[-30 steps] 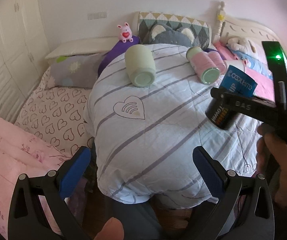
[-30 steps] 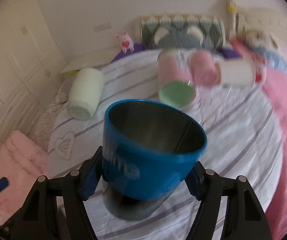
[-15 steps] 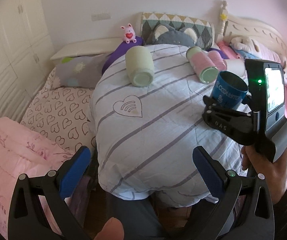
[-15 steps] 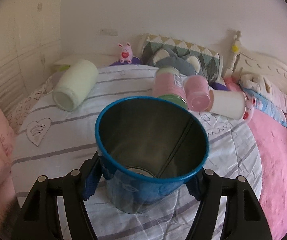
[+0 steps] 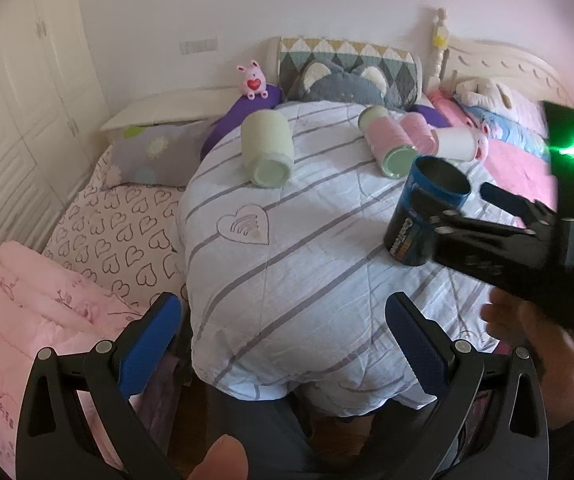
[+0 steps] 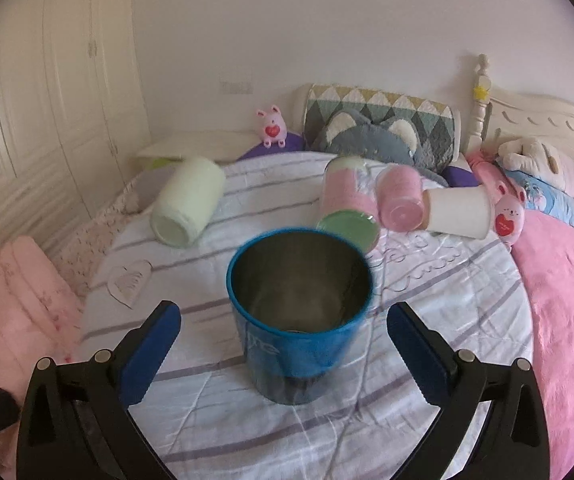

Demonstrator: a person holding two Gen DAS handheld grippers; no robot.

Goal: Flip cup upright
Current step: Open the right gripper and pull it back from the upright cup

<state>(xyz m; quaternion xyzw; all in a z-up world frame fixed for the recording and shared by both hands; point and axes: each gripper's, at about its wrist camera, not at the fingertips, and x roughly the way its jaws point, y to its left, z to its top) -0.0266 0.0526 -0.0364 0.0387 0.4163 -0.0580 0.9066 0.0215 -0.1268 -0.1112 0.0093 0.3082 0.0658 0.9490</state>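
Now we see the blue metal cup with a dark lower band (image 6: 301,316) standing upright, mouth up, on the white quilt with grey stripes (image 6: 427,320), towards the quilt's right side in the left wrist view (image 5: 427,216). Our right tool (image 6: 283,354) has its blue-padded fingers (image 6: 149,354) spread wide, one on each side of the cup and apart from its wall. In the left wrist view that tool (image 5: 459,204) reaches in from the right, with a hand (image 5: 543,348) below it. Our left tool (image 5: 283,354) is also spread and grips nothing, hanging at the near edge of the quilt.

Farther off, four cups lie on their sides: a pale green cup (image 6: 189,208) to the left, a pink cup with a green base (image 6: 347,208), a small pink cup (image 6: 401,202) and a white cup (image 6: 459,212) to the right. A pink toy rabbit (image 6: 273,128) sits by a grey cat-eared cushion (image 6: 371,136) at the far end of the bed.
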